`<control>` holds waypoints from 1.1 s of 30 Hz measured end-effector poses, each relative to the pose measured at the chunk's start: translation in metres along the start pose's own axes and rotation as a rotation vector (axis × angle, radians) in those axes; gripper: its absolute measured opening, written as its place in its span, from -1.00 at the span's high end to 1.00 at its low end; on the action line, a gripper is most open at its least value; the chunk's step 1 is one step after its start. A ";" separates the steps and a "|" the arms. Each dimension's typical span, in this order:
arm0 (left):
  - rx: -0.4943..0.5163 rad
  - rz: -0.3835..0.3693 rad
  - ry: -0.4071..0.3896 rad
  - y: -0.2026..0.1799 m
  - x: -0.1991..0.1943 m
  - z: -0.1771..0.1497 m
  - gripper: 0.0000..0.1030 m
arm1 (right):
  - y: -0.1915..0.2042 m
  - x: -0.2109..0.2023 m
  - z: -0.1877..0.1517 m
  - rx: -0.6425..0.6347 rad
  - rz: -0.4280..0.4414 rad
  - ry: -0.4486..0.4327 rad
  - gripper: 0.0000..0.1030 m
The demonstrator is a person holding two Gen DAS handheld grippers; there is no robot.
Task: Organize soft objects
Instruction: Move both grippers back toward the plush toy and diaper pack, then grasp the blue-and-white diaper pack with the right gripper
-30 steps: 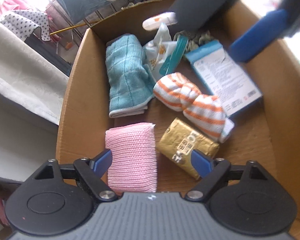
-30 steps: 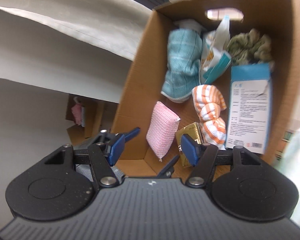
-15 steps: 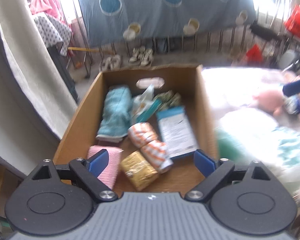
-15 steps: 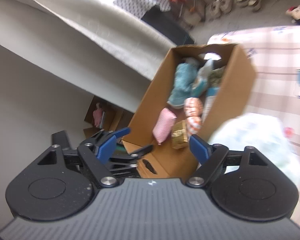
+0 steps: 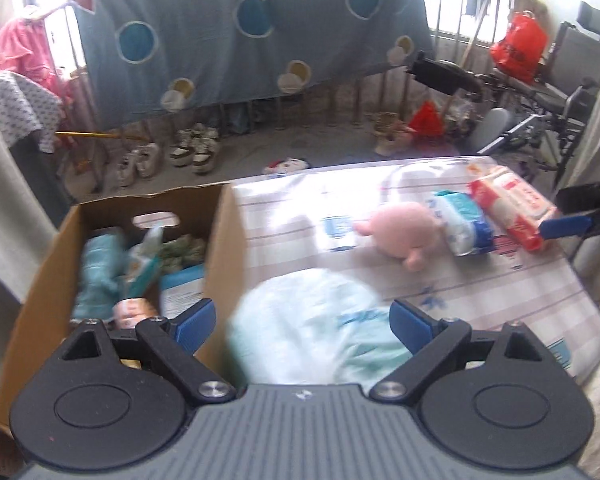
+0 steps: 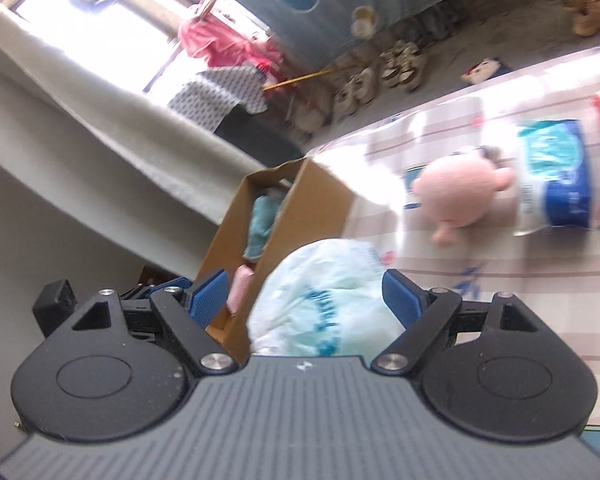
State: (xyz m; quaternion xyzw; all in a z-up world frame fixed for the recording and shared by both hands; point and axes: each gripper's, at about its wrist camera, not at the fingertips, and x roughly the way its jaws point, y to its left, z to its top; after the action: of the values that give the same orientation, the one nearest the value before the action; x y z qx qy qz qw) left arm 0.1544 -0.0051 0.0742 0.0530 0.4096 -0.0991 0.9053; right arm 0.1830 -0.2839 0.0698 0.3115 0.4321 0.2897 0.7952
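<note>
A cardboard box (image 5: 224, 236) at the table's left holds a teal towel (image 5: 96, 276), a striped roll and other soft items; it also shows in the right wrist view (image 6: 312, 212). A pale plastic bag (image 5: 312, 328) lies beside the box, just ahead of my open, empty left gripper (image 5: 302, 320). My right gripper (image 6: 306, 294) is open and empty above the same bag (image 6: 324, 296). A pink plush toy (image 5: 404, 232), a blue-white tissue pack (image 5: 464, 220) and a red pack (image 5: 512, 208) lie farther right on the table. A blue fingertip (image 5: 564, 225) of my right gripper shows at the right edge.
The checked tablecloth (image 5: 500, 296) covers the table. Beyond it are shoes on the floor (image 5: 188, 152), a hanging blue sheet (image 5: 240, 32) and clutter at the right. A white mattress edge (image 6: 100, 140) runs along the left.
Both grippers have pulled up and back from inside the box and swung right. The plastic bag and the items on the table have come into view.
</note>
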 end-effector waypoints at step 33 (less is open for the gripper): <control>-0.069 -0.009 0.295 -0.097 0.175 0.100 -0.83 | -0.149 0.131 0.054 -0.245 -0.544 0.012 -0.24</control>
State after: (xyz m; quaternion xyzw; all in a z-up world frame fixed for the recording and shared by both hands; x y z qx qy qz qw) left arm 0.3187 -0.1406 0.0066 0.0341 0.5415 -0.0803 0.8361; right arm 0.3180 -0.2962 -0.0842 0.0844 0.4664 0.1178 0.8726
